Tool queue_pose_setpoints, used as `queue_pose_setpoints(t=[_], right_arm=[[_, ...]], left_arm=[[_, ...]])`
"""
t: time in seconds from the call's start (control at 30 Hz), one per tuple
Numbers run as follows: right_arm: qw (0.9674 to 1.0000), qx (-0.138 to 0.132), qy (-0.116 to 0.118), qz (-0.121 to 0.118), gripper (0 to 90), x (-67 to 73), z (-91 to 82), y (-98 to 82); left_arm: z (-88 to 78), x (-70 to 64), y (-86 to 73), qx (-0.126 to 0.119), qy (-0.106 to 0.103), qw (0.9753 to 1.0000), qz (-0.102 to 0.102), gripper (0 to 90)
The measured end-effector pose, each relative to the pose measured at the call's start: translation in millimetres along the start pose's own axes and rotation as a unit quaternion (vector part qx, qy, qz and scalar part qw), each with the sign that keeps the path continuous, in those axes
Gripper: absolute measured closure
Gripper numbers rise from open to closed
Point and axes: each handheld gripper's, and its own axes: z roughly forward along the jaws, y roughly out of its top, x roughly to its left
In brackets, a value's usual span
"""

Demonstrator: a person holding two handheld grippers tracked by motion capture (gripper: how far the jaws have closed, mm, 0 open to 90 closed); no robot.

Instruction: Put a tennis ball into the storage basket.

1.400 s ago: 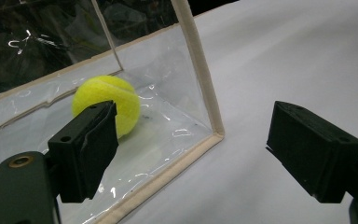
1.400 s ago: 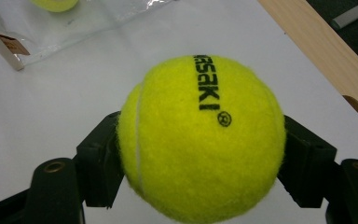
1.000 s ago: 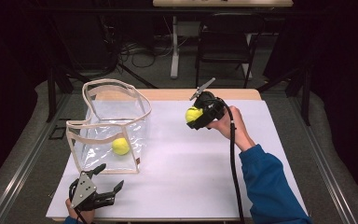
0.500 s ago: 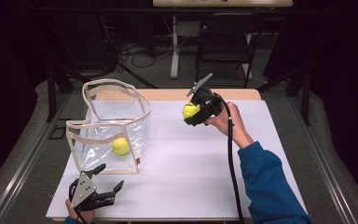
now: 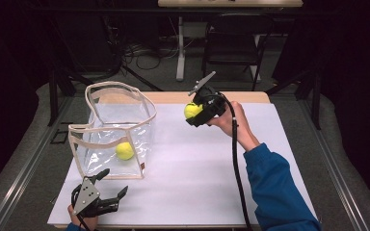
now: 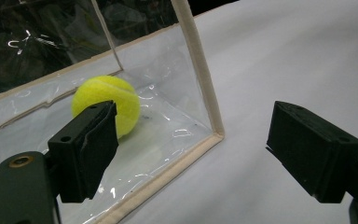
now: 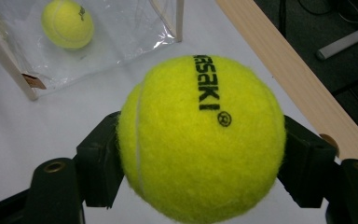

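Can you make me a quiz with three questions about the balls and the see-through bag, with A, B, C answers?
1. Where is the tennis ball that nobody is holding?
A. Inside the clear bag
B. On the floor
C. On the chair

2. How many yellow tennis balls are there?
A. One
B. Two
C. Four

3. What is the right gripper doing?
A. Lying open on the table
B. Holding a pen
C. Squeezing a held ball above the table

Answers:
1 A, the high view shows it on the bag's floor behind the clear wall.
2 B, one sits in the bag and one sits between the jaws.
3 C, the right gripper view shows both black jaws pressed against the ball's sides.
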Motion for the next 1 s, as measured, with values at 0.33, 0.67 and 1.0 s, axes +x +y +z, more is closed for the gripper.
queue_pose_setpoints(t=[0.33,0.67,1.0], right_arm=[[0.9999,-0.012,0.000,-0.006,26.3,3.0,-4.3,6.7],[0.9997,-0.019,-0.001,-0.012,26.3,5.6,-7.9,14.4],[0.9994,-0.030,0.002,-0.017,26.3,8.2,-9.3,24.4]], left_arm=[[-0.9,0.1,0.0,-0.001,0.000,1.0000,0.000,15.9],[-0.5,-0.1,0.1,-0.001,0.000,1.0000,0.001,15.9],[-0.8,0.1,0.0,-0.001,-0.001,1.0000,0.000,15.9]])
